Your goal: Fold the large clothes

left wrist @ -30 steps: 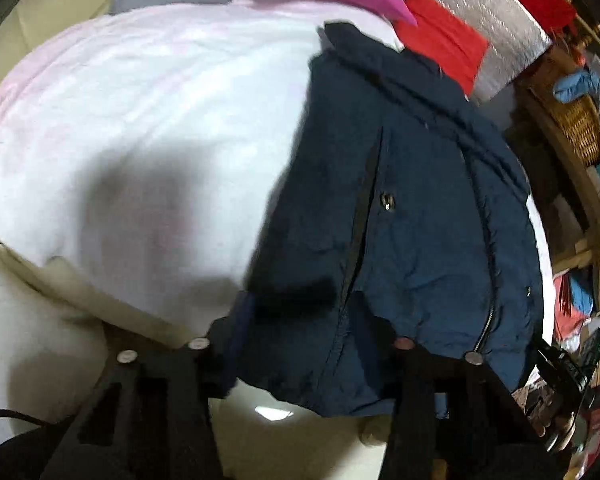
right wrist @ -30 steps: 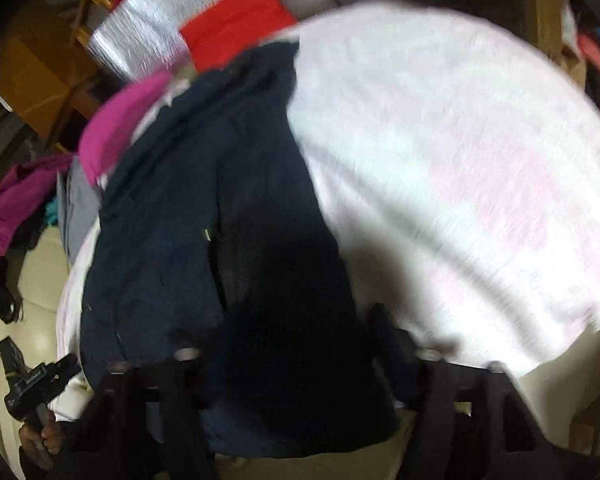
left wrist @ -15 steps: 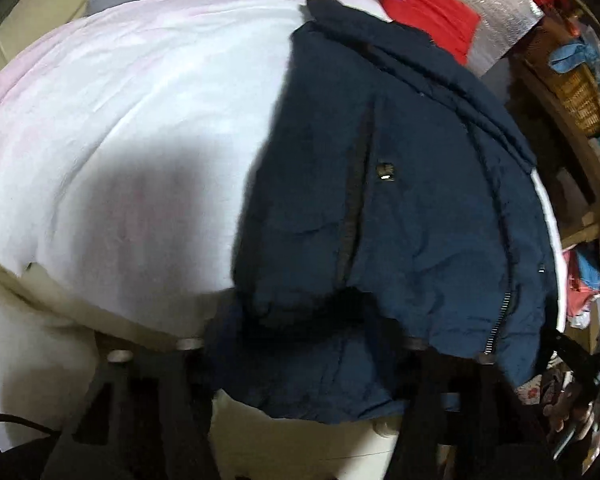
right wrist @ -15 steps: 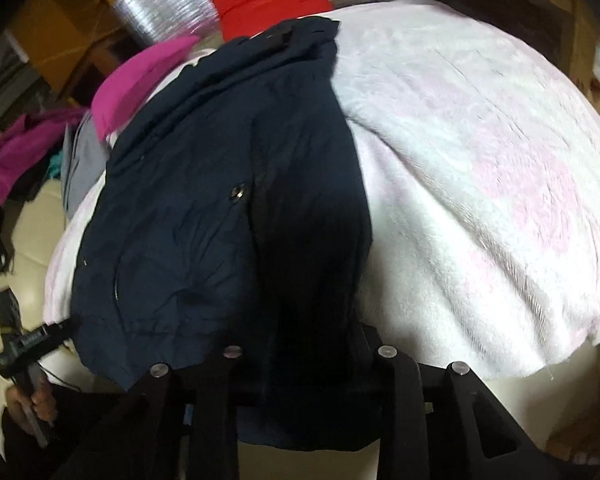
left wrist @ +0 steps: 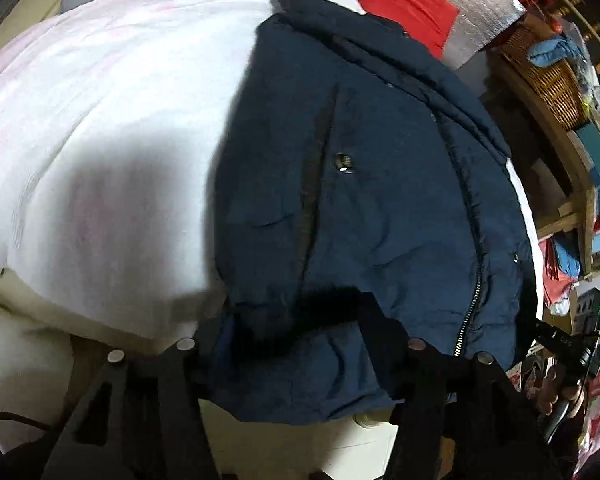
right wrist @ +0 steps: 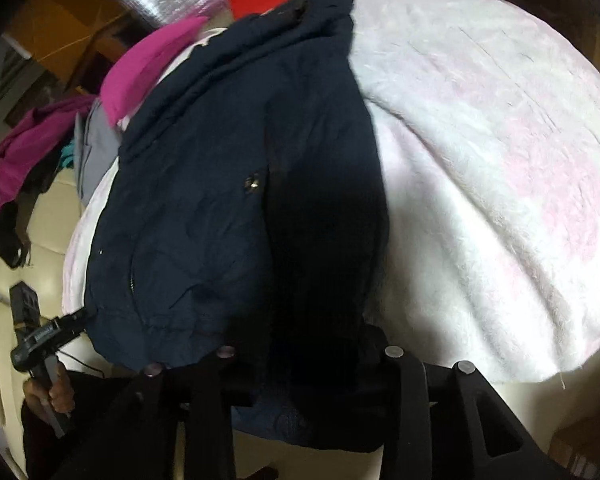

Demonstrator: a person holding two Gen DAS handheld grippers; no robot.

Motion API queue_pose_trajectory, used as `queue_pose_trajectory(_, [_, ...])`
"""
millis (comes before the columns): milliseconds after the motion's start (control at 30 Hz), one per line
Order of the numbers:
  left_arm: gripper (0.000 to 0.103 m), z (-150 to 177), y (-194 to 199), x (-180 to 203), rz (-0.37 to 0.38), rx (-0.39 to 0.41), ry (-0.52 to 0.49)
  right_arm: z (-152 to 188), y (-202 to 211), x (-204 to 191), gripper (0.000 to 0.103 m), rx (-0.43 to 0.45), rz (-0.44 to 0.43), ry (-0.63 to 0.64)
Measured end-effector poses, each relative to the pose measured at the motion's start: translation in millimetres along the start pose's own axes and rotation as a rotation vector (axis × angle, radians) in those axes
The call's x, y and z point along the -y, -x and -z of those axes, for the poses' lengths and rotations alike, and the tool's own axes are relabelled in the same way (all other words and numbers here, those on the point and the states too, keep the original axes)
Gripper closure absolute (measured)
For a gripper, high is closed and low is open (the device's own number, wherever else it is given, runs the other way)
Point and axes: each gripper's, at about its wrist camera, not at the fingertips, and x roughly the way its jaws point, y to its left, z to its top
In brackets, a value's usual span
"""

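A navy zip jacket (left wrist: pixel 372 184) lies lengthwise on a white and pink blanket (left wrist: pixel 100 128), collar at the far end. Its near hem hangs over the blanket's front edge. My left gripper (left wrist: pixel 296 336) stands over that hem with cloth bunched between its fingers, open. In the right wrist view the same jacket (right wrist: pixel 204 216) has a darker folded panel on its right side. My right gripper (right wrist: pixel 304 356) stands over the hem there, also open with cloth between the fingers. Each gripper shows in the other's view, the right (left wrist: pixel 572 352) and the left (right wrist: pixel 40 340).
Pink cushion (right wrist: pixel 148 68), red cloth (left wrist: pixel 408 4) and silver foil sheet (left wrist: pixel 476 12) lie beyond the collar. A wicker basket (left wrist: pixel 548 72) and wooden shelf stand at the right. Grey and magenta clothes (right wrist: pixel 24 148) are piled on a cream sofa at the left.
Both grippers have moved in toward the jacket's near hem. The hem has bunched up and folded toward the collar a little; the right view has steadied from blur.
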Motion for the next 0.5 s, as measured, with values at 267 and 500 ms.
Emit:
queue_pose_trajectory(267, [0.091, -24, 37, 13, 0.169, 0.092, -0.026, -18, 56, -17, 0.095, 0.107, -0.127, 0.065])
queue_pose_trajectory(500, [0.091, -39, 54, 20, 0.167, 0.129, -0.120, -33, 56, -27, 0.095, 0.098, -0.160, 0.110])
